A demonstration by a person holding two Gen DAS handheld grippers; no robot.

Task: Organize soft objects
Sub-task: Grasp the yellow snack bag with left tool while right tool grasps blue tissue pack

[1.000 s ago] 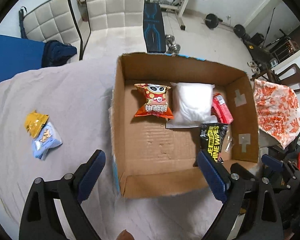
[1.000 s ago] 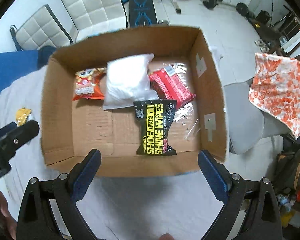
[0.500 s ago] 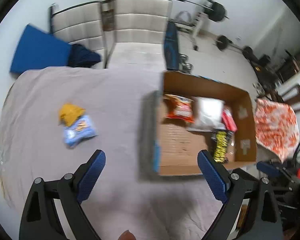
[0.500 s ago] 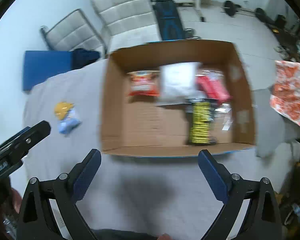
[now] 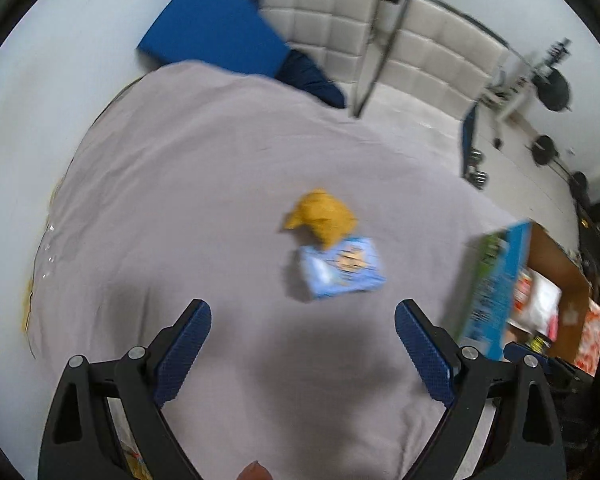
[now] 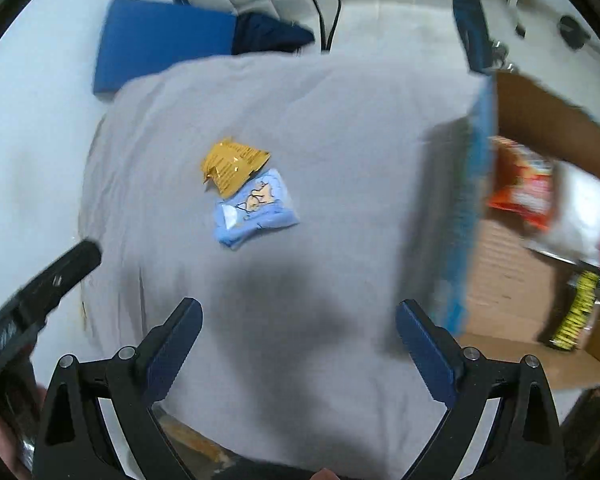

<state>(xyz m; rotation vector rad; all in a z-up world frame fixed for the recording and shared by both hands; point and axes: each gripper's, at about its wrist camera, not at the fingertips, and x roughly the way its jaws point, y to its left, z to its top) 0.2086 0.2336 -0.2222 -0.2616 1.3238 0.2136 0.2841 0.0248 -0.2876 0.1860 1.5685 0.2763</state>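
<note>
A yellow packet (image 5: 322, 218) and a light blue packet (image 5: 342, 267) lie touching on the grey sheet (image 5: 204, 208); both also show in the right wrist view, the yellow packet (image 6: 233, 165) and the blue packet (image 6: 256, 211). My left gripper (image 5: 303, 354) is open and empty, just short of the blue packet. My right gripper (image 6: 299, 354) is open and empty, farther back from the packets. The cardboard box (image 6: 540, 120) at the right holds an orange snack bag (image 6: 520, 188), a white pack (image 6: 580, 216) and a black-and-yellow wipes pack (image 6: 576, 312).
White padded chairs (image 5: 380, 36) and a blue pad (image 5: 216, 36) stand beyond the sheet's far edge. Gym weights (image 5: 552, 92) lie on the floor at the back right. The left gripper's body (image 6: 32, 304) shows at the lower left of the right wrist view.
Both grippers have swung left, away from the box and toward the two packets on the sheet. The box has slid to the right edge of both views. Both stay open.
</note>
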